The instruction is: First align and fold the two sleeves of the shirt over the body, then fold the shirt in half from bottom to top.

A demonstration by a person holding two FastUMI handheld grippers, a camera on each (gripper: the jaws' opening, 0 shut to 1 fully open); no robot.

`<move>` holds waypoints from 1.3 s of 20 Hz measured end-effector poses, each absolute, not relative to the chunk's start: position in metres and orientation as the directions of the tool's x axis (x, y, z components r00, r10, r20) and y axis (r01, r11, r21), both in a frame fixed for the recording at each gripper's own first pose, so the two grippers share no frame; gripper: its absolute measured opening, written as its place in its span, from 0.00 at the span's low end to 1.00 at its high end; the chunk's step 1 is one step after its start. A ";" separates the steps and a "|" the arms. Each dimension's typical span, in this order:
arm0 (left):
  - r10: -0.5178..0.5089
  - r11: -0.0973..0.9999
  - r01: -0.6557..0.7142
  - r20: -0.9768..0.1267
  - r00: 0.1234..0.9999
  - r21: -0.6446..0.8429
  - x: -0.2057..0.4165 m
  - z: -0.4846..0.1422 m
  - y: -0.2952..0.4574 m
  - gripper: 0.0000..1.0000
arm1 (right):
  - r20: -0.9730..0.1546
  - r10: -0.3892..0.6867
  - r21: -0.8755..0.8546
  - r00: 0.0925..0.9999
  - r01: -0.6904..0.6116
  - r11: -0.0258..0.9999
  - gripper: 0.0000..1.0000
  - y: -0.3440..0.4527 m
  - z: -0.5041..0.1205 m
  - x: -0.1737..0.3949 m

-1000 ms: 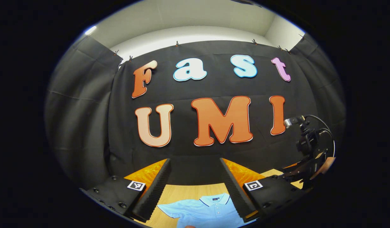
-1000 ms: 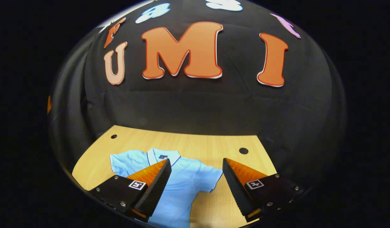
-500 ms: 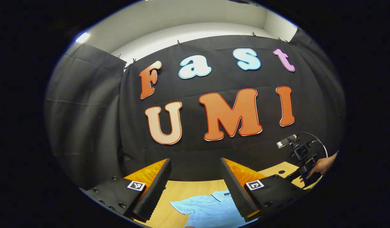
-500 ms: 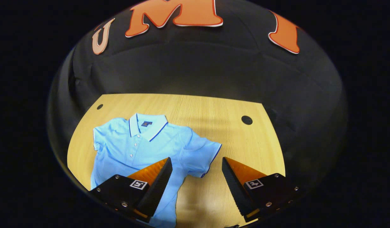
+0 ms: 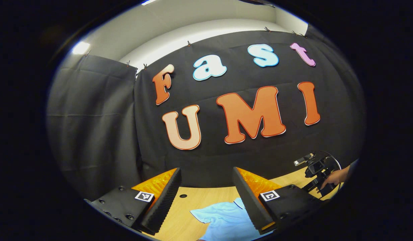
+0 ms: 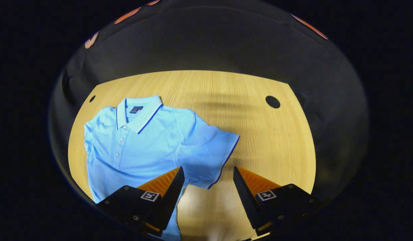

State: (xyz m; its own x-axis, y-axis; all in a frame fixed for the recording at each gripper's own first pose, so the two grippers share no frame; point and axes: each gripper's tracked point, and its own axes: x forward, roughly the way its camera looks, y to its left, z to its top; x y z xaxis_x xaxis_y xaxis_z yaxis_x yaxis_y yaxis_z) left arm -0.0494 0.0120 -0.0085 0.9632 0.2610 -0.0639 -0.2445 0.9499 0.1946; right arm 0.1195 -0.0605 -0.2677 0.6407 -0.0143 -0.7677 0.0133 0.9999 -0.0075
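Note:
A light blue polo shirt (image 6: pixel 142 144) lies flat on the wooden table (image 6: pixel 260 140), collar toward the far wall, both short sleeves spread out. In the right gripper view my right gripper (image 6: pixel 208 174) hangs open just above the table, its fingers on either side of the hem of the shirt's right-hand sleeve (image 6: pixel 213 154). Nothing is between its fingers. In the left gripper view my left gripper (image 5: pixel 206 175) is open and held high, with the shirt (image 5: pixel 226 219) low between its fingers. The right gripper (image 5: pixel 318 175) and the hand holding it show at the far right there.
Two round holes (image 6: pixel 272 101) mark the table near its far corners. The black cloth wall (image 6: pixel 206 43) stands close behind the table's far edge. Bare wood lies to the right of the shirt.
The right gripper has tipped down and come closer to the shirt, whose right-hand sleeve hem now lies between its fingers. The left gripper has drifted left and turned slightly. Both stay open.

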 end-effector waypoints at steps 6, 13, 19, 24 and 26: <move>0.257 0.949 -0.235 -0.084 0.963 0.209 -0.041 -0.014 0.003 1.00 | -0.823 -0.014 0.027 0.568 0.064 0.998 0.78 -0.066 -0.302 0.134; 0.248 0.951 -0.220 -0.109 0.963 0.216 -0.034 -0.021 -0.005 0.99 | -0.840 -0.010 0.068 0.543 0.123 0.990 0.41 -0.068 -0.316 0.150; 0.260 0.950 -0.232 -0.117 0.959 0.210 -0.030 -0.024 -0.003 0.99 | -0.825 -0.003 0.088 0.565 0.134 0.987 0.07 -0.066 -0.314 0.153; 0.272 0.947 -0.242 -0.126 0.954 0.210 -0.036 -0.027 0.002 0.99 | -0.803 0.095 0.199 0.588 0.114 0.973 0.03 -0.056 -0.299 0.158; 0.280 0.945 -0.249 -0.130 0.951 0.211 -0.036 -0.028 0.005 0.99 | -0.769 0.132 0.240 0.626 0.092 0.966 0.03 -0.048 -0.280 0.163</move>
State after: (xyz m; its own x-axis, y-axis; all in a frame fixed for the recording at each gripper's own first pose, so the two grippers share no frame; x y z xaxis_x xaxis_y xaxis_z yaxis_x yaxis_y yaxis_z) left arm -0.0362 0.0047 -0.0275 0.9513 0.2799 -0.1295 -0.2493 0.9451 0.2112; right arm 0.1630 -0.0476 -0.2803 0.6255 0.1316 -0.7690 0.0923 0.9663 0.2404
